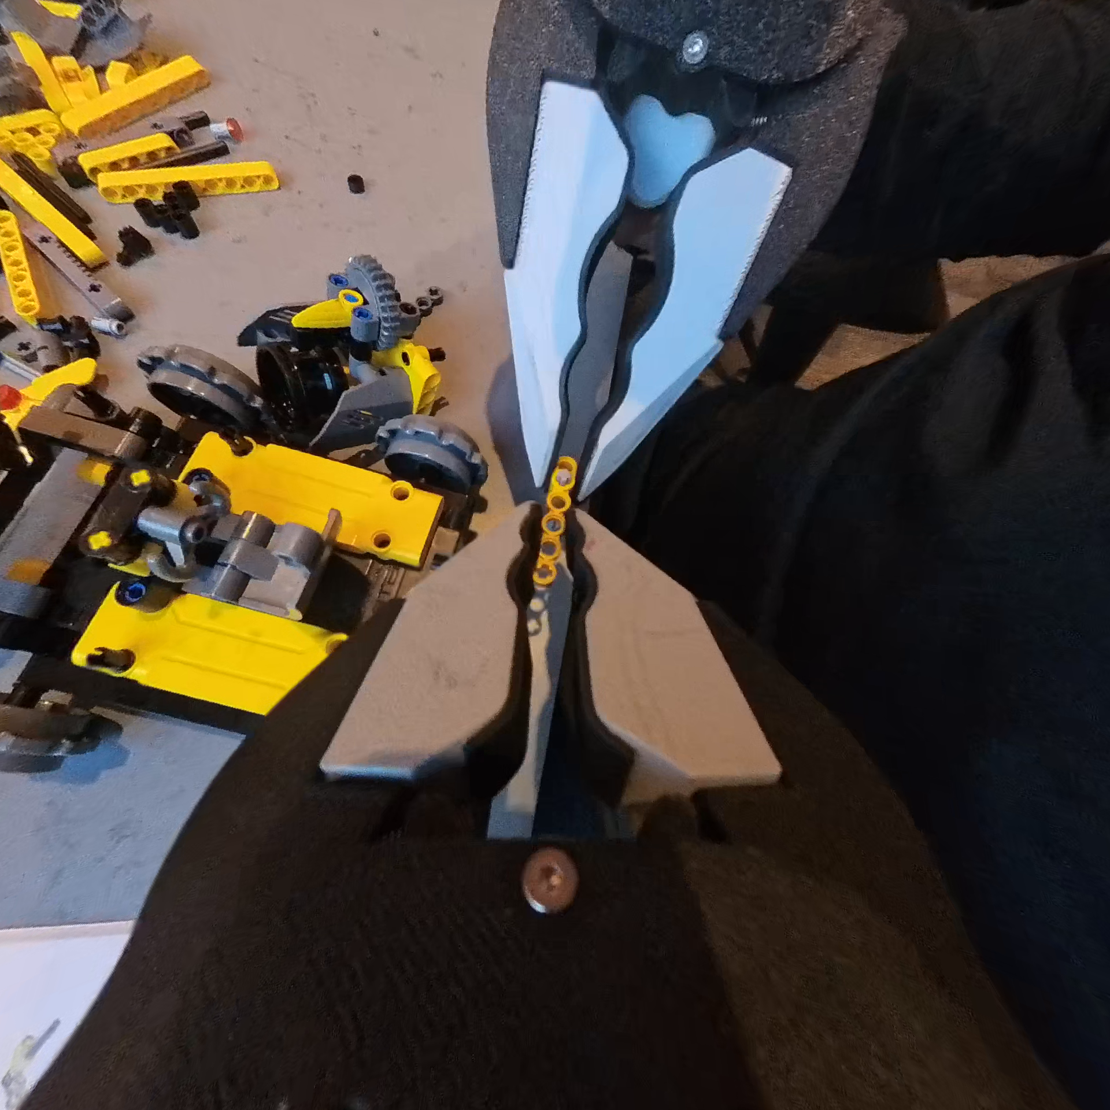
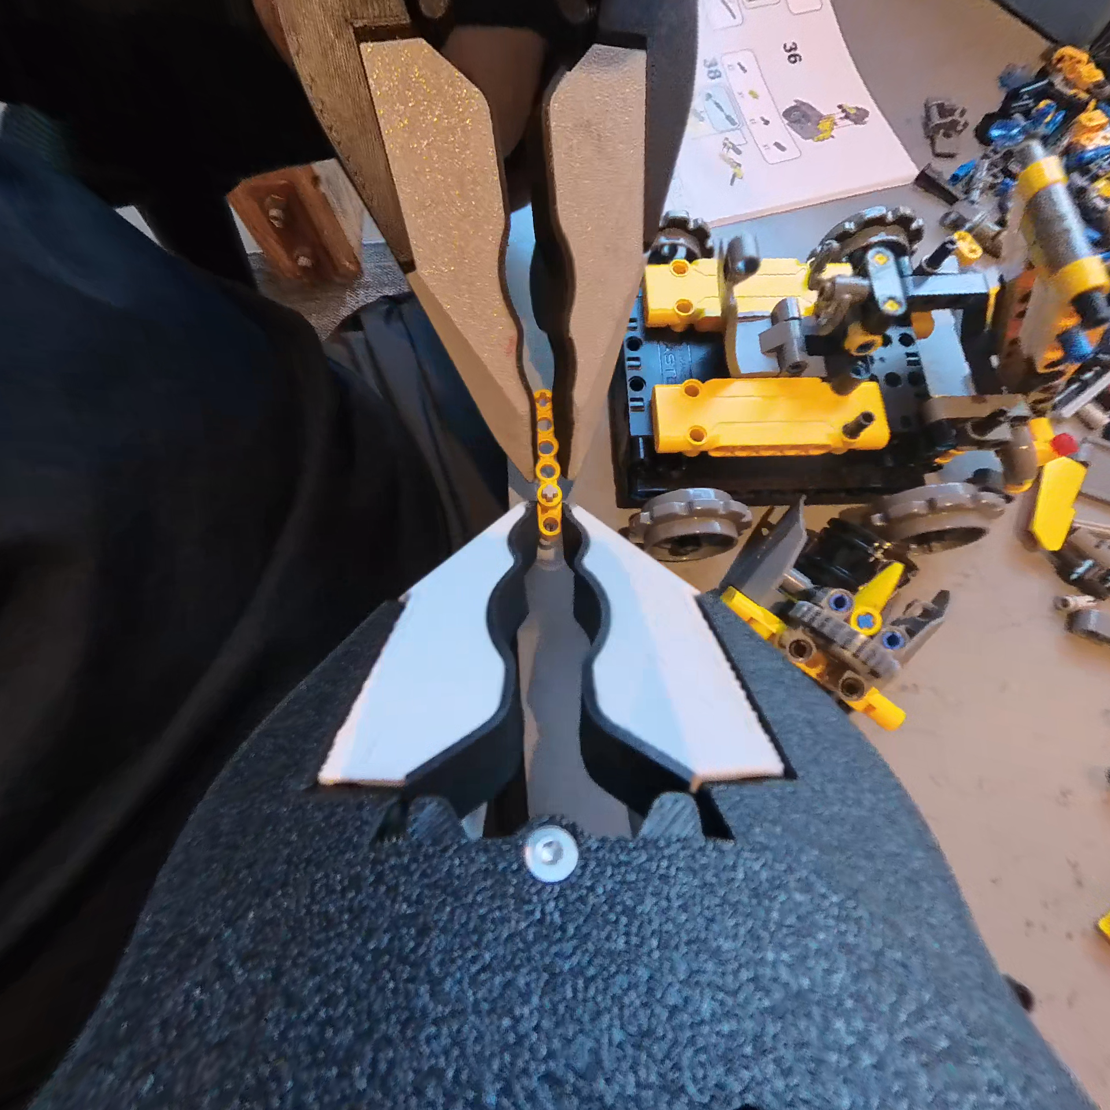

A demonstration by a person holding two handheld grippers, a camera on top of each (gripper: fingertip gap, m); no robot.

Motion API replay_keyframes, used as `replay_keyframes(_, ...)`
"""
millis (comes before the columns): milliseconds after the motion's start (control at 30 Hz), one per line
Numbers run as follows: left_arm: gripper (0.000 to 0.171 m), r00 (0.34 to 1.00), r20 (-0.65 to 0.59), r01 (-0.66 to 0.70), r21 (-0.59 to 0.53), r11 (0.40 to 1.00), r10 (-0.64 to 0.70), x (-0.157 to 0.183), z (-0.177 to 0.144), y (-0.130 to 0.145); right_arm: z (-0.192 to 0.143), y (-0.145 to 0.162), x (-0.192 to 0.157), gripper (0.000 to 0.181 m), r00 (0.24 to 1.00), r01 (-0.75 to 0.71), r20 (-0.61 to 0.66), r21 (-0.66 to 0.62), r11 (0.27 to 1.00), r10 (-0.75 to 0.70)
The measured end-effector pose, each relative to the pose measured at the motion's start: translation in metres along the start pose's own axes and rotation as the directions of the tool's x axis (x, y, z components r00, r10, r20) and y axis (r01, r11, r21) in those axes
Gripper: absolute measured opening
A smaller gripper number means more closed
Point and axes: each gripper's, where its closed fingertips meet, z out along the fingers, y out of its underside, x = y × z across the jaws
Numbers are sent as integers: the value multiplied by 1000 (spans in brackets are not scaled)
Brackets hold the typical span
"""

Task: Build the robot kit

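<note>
A thin yellow beam with a row of holes [image 1: 555, 522] is held in the air between both grippers, which meet tip to tip. My left gripper [image 1: 552, 519], with grey fingers [image 1: 456, 649], is shut on one end of the beam. My right gripper [image 2: 548, 510], with white fingers [image 2: 444, 673], is shut on the other end of the beam [image 2: 546, 447]. The right gripper also shows at the top of the left wrist view [image 1: 561, 480], and the left gripper at the top of the right wrist view [image 2: 549, 474]. Part of the beam is hidden inside each pair of jaws.
A yellow and black toy-brick vehicle [image 1: 258, 540] with grey wheels stands on the beige table [image 1: 336, 90]; it also shows in the right wrist view [image 2: 769, 414]. Loose yellow beams [image 1: 186, 180], a gear assembly [image 1: 366, 336] and an open instruction booklet [image 2: 793, 108] lie around. A person's dark clothing [image 1: 931, 540] fills one side.
</note>
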Motion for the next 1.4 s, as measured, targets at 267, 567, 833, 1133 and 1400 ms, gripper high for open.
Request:
replay_keyframes(267, 3, 1000, 21, -3, 13, 1000, 2, 1, 9, 2, 10, 9, 0, 8, 999, 26, -32, -54, 998, -28)
replay_keyframes(567, 5, 999, -6, 45, 44, 998, -45, -1, 0, -8, 1, 1, 3, 8, 997, -73, 35, 28, 997, 72)
replay_keyframes(833, 5, 997, -50, 53, 19, 998, -52, 1, 7, 1, 4, 6, -2, 7, 996, -71, 48, -50, 996, 74)
replay_keyframes(1133, 5, 999, -45, 33, 103, 994, -28, 11, -12, -22, -16, -13, -5, 7, 1000, -24, 8, -80, 997, 24)
replay_keyframes(1400, 5, 997, -52, 68, 51, 996, -65, 5, 7, 1, -1, 9, -3, 7, 999, -34, 10, -227, 973, 38)
